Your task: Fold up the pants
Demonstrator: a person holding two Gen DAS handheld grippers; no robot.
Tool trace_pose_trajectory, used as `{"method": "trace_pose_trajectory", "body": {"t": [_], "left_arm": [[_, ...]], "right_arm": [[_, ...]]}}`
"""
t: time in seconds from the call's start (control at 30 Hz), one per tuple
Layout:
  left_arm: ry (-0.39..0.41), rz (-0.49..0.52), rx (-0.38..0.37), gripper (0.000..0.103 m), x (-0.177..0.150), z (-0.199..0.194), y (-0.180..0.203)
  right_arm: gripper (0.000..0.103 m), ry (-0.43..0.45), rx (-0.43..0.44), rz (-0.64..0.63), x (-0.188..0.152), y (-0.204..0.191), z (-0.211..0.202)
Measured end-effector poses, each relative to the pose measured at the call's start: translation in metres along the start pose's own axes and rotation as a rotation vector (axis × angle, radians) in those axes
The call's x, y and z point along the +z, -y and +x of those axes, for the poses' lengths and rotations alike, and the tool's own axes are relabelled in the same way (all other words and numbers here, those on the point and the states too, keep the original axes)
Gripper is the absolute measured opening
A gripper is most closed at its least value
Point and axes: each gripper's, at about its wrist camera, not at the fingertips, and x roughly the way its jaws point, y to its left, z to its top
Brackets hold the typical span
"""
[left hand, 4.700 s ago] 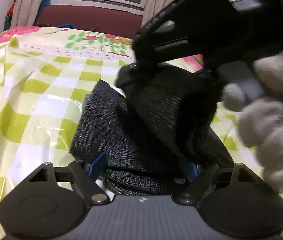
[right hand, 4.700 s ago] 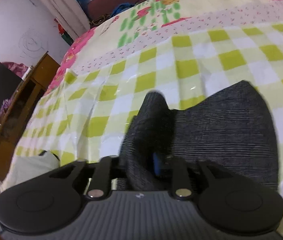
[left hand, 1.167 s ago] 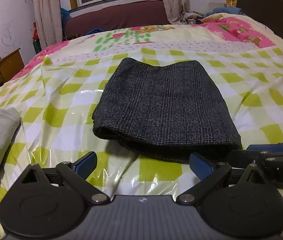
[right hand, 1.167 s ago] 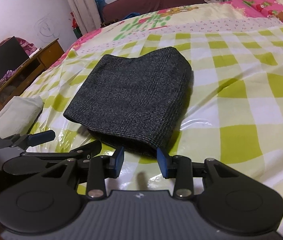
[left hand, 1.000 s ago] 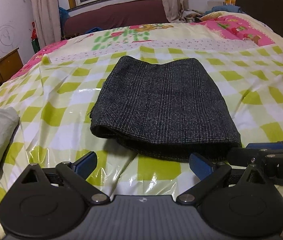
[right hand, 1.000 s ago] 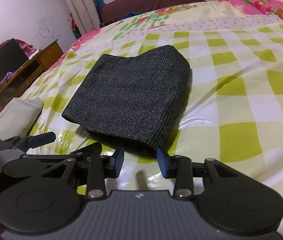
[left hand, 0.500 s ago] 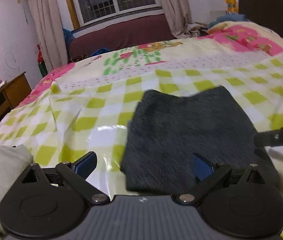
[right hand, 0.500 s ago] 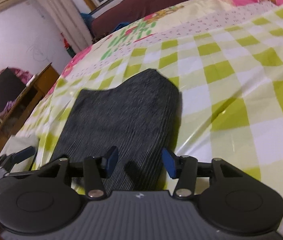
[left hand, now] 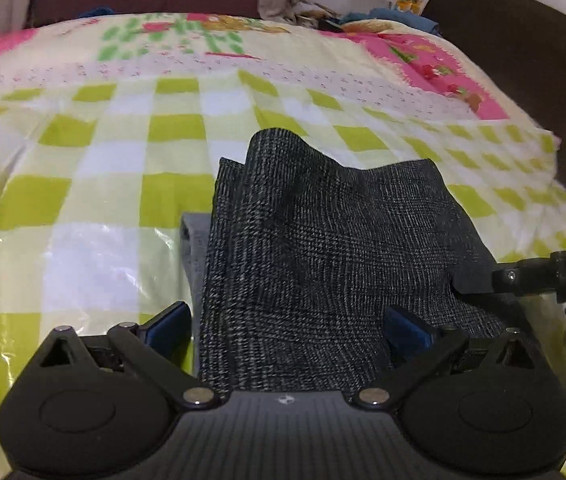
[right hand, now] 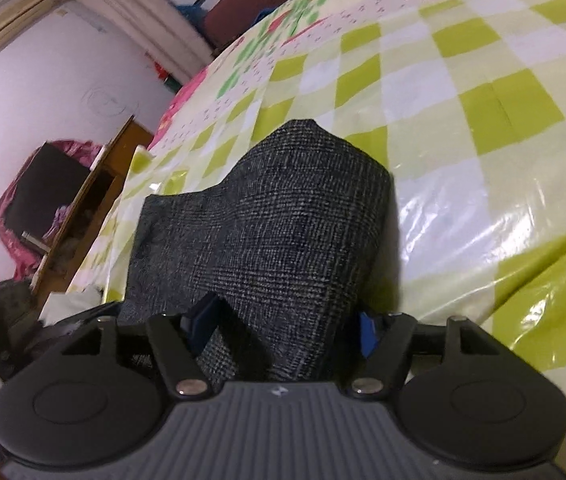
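Pants (left hand: 323, 248) reached again on the bed (left hand: 95, 208).
My left tongs (left hand: 287, 330) and right tongs (right hand: 283, 326), just widened, straddled the near folded edge, unclenched; another fold seemed due.

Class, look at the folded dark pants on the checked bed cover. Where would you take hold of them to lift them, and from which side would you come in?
Grip the near folded edge of the pants, one gripper near each front corner, coming in low from the near side. The layers stack into one thick edge there, and it already sits between the open jaws of the left gripper and the right gripper.
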Motion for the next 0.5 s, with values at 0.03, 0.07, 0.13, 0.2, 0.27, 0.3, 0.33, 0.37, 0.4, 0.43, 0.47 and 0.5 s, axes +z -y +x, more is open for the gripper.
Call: {"method": "trace_pose_trajectory", "body": {"t": [0.03,0.07,0.13,0.2,0.27,0.3,0.33,0.37,0.4,0.43,0.47,0.5], "left_arm": [[-0.003,0.029,-0.002,0.103,-0.001,-0.004,0.001],[-0.005,0.058,-0.001,0.103,-0.002,-0.005,0.004],[-0.018,0.072,-0.02,0.103,0.0,-0.003,0.0],[-0.03,0.074,-0.044,0.103,0.003,0.001,-0.006],[-0.03,0.075,-0.048,0.103,0.003,0.001,-0.006],[-0.027,0.079,-0.049,0.103,0.002,0.002,-0.006],[-0.027,0.069,-0.047,0.103,0.003,0.006,-0.007],[-0.025,0.038,-0.041,0.103,0.005,0.008,-0.008],[-0.014,0.006,-0.033,0.103,0.007,0.008,-0.006],[-0.004,0.004,-0.025,0.103,0.008,0.005,-0.003],[0.013,0.018,-0.014,0.103,0.009,-0.001,0.002],[0.033,0.035,-0.01,0.102,0.009,-0.009,0.008]], "right_arm": [[0.069,-0.019,0.008,-0.016,-0.003,-0.001,-0.006],[0.069,-0.034,0.016,-0.038,-0.006,-0.003,-0.009],[0.069,-0.037,0.024,-0.031,-0.006,-0.001,-0.007],[0.069,-0.026,0.046,-0.004,-0.001,0.002,0.004],[0.069,-0.014,0.059,0.004,0.003,0.002,0.015],[0.069,-0.005,0.067,0.01,0.004,0.002,0.02],[0.068,-0.002,0.062,0.016,0.006,0.0,0.024],[0.06,0.001,0.042,0.014,0.008,-0.004,0.025],[0.052,0.008,0.03,0.008,0.009,-0.008,0.021],[0.047,0.016,0.028,0.005,0.009,-0.011,0.014],[0.039,0.022,0.032,0.006,0.008,-0.013,0.004],[0.034,0.03,0.046,0.011,0.007,-0.014,-0.006]]}}
